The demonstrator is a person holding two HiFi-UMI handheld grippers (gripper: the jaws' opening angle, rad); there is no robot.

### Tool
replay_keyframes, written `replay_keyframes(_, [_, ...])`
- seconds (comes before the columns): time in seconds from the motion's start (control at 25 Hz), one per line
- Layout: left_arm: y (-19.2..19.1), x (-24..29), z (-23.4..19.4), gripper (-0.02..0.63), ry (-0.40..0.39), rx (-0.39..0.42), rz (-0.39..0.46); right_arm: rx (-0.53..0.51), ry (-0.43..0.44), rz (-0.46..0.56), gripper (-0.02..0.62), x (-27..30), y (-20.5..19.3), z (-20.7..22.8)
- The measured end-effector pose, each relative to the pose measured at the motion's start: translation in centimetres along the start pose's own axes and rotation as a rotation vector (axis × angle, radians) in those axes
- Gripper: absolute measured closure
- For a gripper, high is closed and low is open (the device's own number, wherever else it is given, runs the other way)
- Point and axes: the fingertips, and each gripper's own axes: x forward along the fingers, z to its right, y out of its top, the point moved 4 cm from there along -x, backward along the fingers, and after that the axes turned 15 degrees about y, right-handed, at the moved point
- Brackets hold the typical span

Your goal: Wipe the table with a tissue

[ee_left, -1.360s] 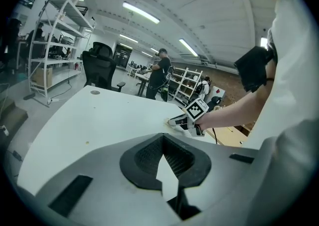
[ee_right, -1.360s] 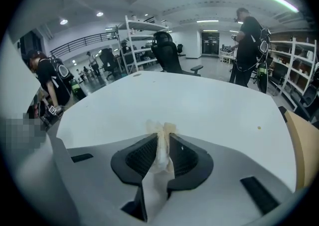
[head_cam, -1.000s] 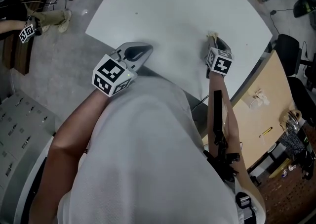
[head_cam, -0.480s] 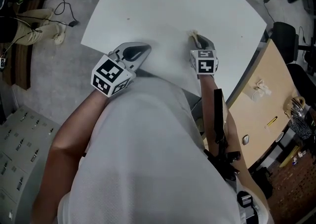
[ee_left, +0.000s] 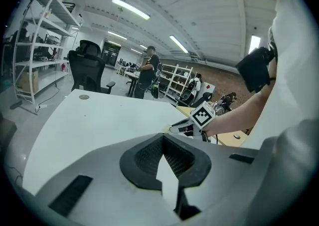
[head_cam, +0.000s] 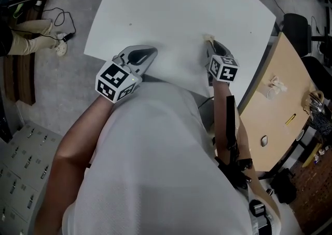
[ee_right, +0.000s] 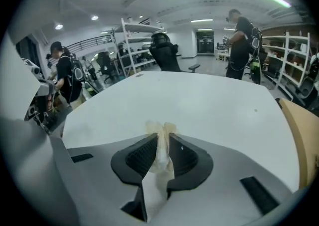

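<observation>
Head view first: the right gripper (head_cam: 210, 43) is angling down onto the white table (head_cam: 176, 0), near its right edge and fairly close to the person's body. It's clamping the tissue (head_cam: 208, 37). The right gripper view is showing it plainly, with both pads squeezing a scrunched cream-white wad and a little tuft poking out past the tips. That tuft looks like it's sitting right on the tabletop, though I can't be sure how hard it's pressing.

The left gripper (head_cam: 147, 53) is hanging out at the near edge of the table, more to the left and well apart from the right one. Its jaws are together with nothing between them, so it's not doing any work right now.

On handling, my guess is the tissue is super light, soft and floppy, with no stiffness at all. It's probably going to drag and bunch up rather than glide, and it could tear or slip out of the pads if it gets pushed hard across the surface. Pinching it in the middle of the wad seems right to me, like it's being held now with only a short bit sticking out — a longer tail would just be folding under.

The table is looking mostly bare apart from a few tiny specks, so I'm reading this as mid-wipe, with lots of surface on the far side not yet covered.
</observation>
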Motion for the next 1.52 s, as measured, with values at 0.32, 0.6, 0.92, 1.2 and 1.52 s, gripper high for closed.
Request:
replay_keyframes(0.32, [-0.5, -0.5, -0.2, 0.601, 0.015, 0.001, -0.013, -0.011, -0.144, -0.019, 0.522, 0.6, -0.1, 1.6])
replay_keyframes(0.6, [-0.8, 0.2, 1.1, 0.600, -0.014, 0.019, -0.028, -0.271, 0.144, -0.119, 0.522, 4.2, -0.6, -7.6])
replay_keyframes(0.92, [-0.6, 1.5, 2.5, 0.601, -0.020, 0.032, -0.042, -0.388, 0.406, -0.199, 0.522, 3.3, -2.5, -10.8])
replay_keyframes(1.2, [-0.5, 2.7, 4.0, 0.601, -0.037, 0.053, -0.061, -0.234, 0.184, -0.012, 0.522, -1.3, -2.1, -2.8])
replay_keyframes(1.52, [0.7, 4.5, 5.8, 0.601, -0.047, 0.078, -0.063, -0.101, 0.032, 0.019, 0.522, -5.1, -2.8, 4.4])
